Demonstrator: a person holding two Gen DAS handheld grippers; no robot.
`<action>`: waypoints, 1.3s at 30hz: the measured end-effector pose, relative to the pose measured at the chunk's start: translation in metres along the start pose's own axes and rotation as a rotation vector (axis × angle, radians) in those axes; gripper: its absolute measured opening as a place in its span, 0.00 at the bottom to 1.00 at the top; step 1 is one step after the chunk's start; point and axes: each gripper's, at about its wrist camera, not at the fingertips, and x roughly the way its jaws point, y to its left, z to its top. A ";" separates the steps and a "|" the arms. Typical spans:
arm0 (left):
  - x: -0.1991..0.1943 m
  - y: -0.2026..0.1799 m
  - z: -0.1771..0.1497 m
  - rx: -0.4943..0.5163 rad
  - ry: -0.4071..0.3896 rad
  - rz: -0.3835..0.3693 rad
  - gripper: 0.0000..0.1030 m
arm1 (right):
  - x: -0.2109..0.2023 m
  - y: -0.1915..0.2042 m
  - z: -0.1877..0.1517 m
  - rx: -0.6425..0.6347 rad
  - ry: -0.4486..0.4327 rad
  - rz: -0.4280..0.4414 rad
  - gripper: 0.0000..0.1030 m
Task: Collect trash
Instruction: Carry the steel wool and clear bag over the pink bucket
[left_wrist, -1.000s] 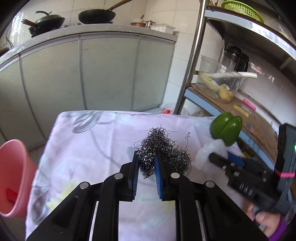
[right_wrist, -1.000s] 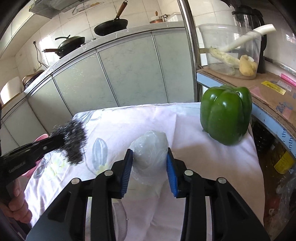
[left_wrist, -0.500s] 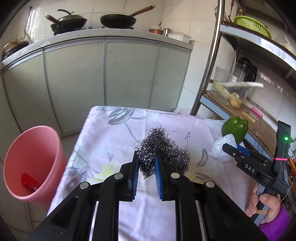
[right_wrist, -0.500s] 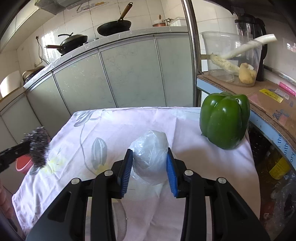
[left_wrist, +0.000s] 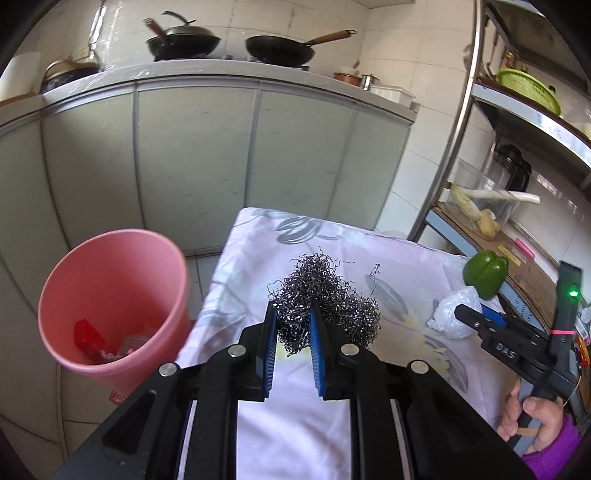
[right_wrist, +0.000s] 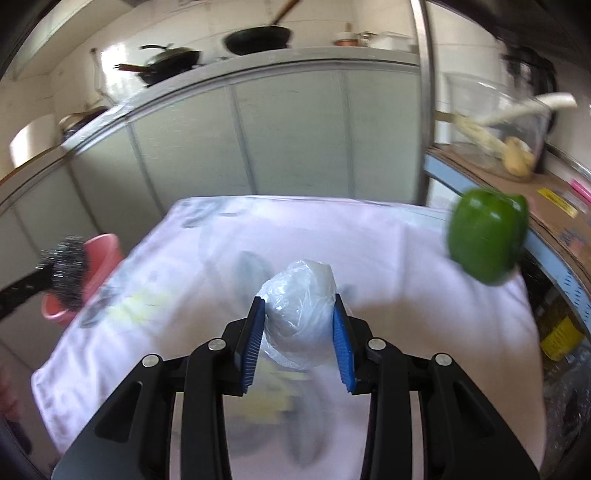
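My left gripper (left_wrist: 292, 314) is shut on a tangled steel wool scrubber (left_wrist: 325, 295), carried above the left part of the cloth-covered table (left_wrist: 399, 266). A pink bin (left_wrist: 110, 299) stands on the floor to the left of the table, with red and white scraps inside. My right gripper (right_wrist: 298, 314) is shut on a crumpled clear plastic bag (right_wrist: 299, 306), held over the table's middle. In the left wrist view the right gripper (left_wrist: 461, 314) and the bag (left_wrist: 452, 312) show at the right. From the right wrist, the scrubber (right_wrist: 68, 271) hangs in front of the bin (right_wrist: 101, 258).
A green bell pepper (right_wrist: 485, 234) sits at the table's right edge. A metal rack (left_wrist: 454, 122) stands to the right, with a clear tub of vegetables (left_wrist: 480, 210) on its shelf. Grey cabinets (left_wrist: 195, 155) with pans on top lie beyond the table.
My left gripper has carried the scrubber leftward, bringing the pink bin well into view. The right gripper has shifted left and back with the bag, and the pepper now sits farther right.
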 end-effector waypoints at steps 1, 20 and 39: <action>-0.001 0.003 0.000 -0.006 0.000 0.004 0.15 | -0.002 0.013 0.003 -0.018 0.000 0.026 0.35; -0.038 0.118 0.002 -0.126 -0.108 0.237 0.15 | 0.010 0.193 0.037 -0.250 0.060 0.345 0.35; -0.014 0.169 -0.010 -0.189 -0.051 0.347 0.16 | 0.059 0.276 0.046 -0.276 0.134 0.442 0.35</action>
